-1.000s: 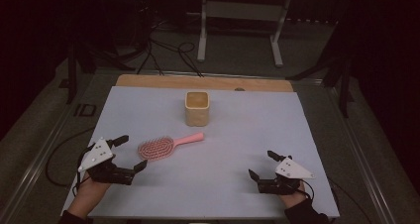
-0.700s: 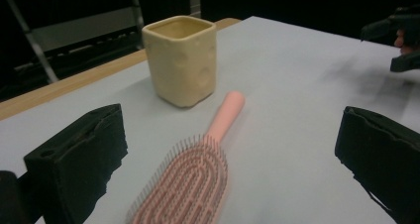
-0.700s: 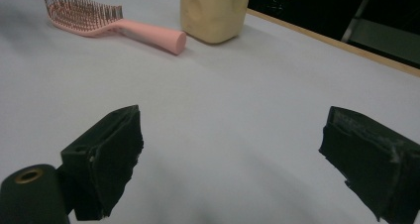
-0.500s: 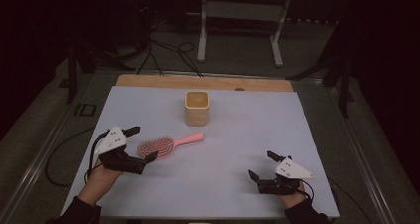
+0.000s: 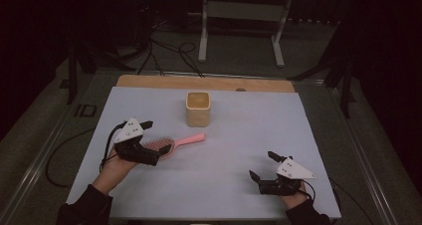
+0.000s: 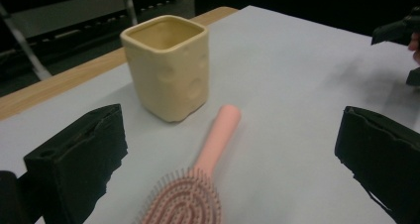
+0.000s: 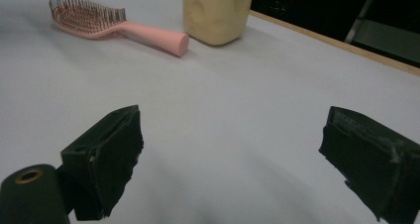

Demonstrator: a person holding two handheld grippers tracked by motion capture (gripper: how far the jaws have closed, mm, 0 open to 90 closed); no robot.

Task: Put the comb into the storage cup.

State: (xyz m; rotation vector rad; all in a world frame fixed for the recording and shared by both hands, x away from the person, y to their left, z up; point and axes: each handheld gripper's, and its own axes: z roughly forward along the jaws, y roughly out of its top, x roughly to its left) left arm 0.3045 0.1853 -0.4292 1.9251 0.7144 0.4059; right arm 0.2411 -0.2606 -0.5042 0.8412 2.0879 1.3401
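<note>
Left claw (image 5: 155,137) open over pink hairbrush (image 5: 171,144) head (near-left of table (image 5: 239,150)); right claw (image 5: 262,167) open, w/ bare surface around.

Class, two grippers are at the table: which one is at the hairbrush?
The left gripper, jaws open around the pink hairbrush head. The right gripper sits apart on bare table.

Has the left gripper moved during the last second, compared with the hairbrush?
Yes. The left gripper has moved forward and to the right, toward the pink hairbrush. Its open jaws now sit on either side of the brush head; the brush itself lies where it was.
</note>
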